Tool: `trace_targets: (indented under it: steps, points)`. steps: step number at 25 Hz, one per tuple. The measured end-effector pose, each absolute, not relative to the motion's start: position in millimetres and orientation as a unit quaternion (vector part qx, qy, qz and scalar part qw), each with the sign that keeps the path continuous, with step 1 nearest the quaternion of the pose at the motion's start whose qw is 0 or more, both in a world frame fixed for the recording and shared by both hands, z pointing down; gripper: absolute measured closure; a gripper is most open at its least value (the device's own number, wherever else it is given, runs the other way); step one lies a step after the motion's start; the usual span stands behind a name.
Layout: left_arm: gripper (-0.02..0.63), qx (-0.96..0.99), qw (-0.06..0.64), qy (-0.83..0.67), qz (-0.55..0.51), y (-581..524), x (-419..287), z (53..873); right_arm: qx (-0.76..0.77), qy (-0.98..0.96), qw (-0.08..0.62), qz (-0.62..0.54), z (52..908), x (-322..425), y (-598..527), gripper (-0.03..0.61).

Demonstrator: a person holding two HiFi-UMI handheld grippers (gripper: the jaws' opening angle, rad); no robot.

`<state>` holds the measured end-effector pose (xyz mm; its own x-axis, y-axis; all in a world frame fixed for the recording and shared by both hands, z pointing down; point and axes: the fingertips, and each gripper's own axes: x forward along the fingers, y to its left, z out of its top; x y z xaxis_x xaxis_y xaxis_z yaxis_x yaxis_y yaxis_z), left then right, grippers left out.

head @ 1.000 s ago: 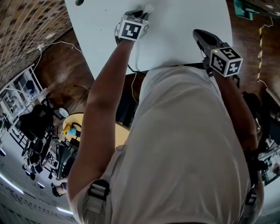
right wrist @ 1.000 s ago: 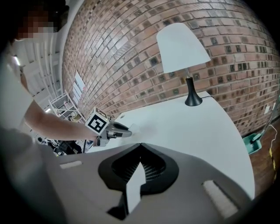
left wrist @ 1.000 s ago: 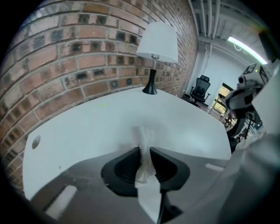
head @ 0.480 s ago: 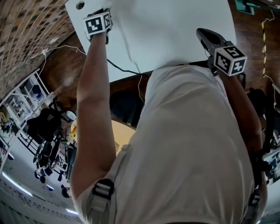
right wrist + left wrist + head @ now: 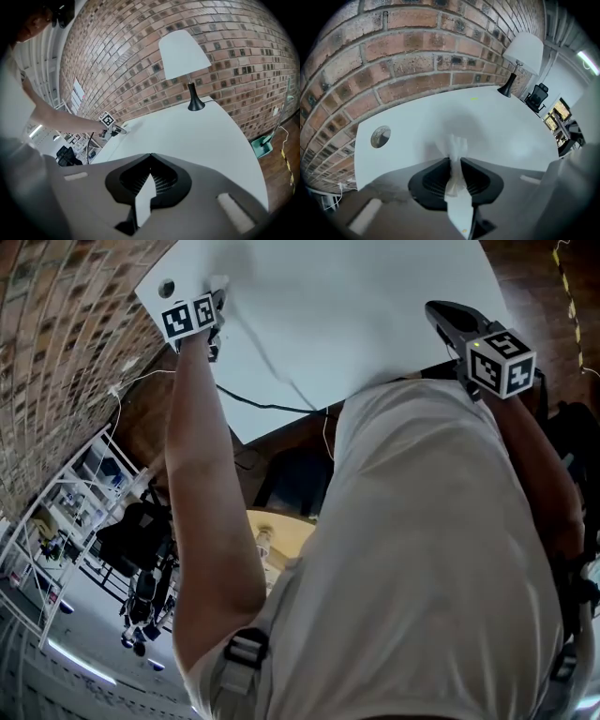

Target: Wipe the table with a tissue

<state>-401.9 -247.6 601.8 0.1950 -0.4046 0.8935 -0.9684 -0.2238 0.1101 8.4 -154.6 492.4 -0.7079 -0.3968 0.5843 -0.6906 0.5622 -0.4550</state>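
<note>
Leftward sweep reaches the bench corner

Since a second ago my left gripper [image 5: 217,306] has swept leftward across the bench [image 5: 356,306], from its middle to its left corner. Its jaws are clenched on the tissue [image 5: 455,147], whose crumpled tip looks to press on the white top just right of a round hole [image 5: 380,136]. My right gripper [image 5: 151,155] hangs over the near right edge, jaws closed on nothing. I judge the wipe mid-stroke; next I should reverse rightward without lifting, keeping the tissue down and short of the edge. Brick wall [image 5: 417,51] runs behind the bench; a white-shaded lamp [image 5: 183,54] stands at the far end, and a dark cable [image 5: 267,407] trails below the near edge.
</note>
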Motion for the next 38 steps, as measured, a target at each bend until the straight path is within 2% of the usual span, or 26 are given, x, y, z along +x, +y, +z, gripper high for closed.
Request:
trace_targets:
  steps: [12, 21, 35, 38]
  points:
    - [0.538, 0.652, 0.372, -0.531, 0.394, -219, -424, 605, 0.315, -0.858, 0.208, 0.349, 494, 12, -154, 0.572]
    - [0.537, 0.643, 0.383, -0.567, 0.343, -168, -443, 604, 0.299, -0.865, 0.209, 0.345, 493, 4, -153, 0.572]
    - [0.541, 0.626, 0.338, -0.620, 0.331, -117, -381, 605, 0.280, -0.872, 0.213, 0.341, 495, -13, -150, 0.572]
    - [0.540, 0.626, 0.346, -0.619, 0.324, -124, -379, 605, 0.275, -0.874, 0.215, 0.338, 495, -18, -149, 0.572]
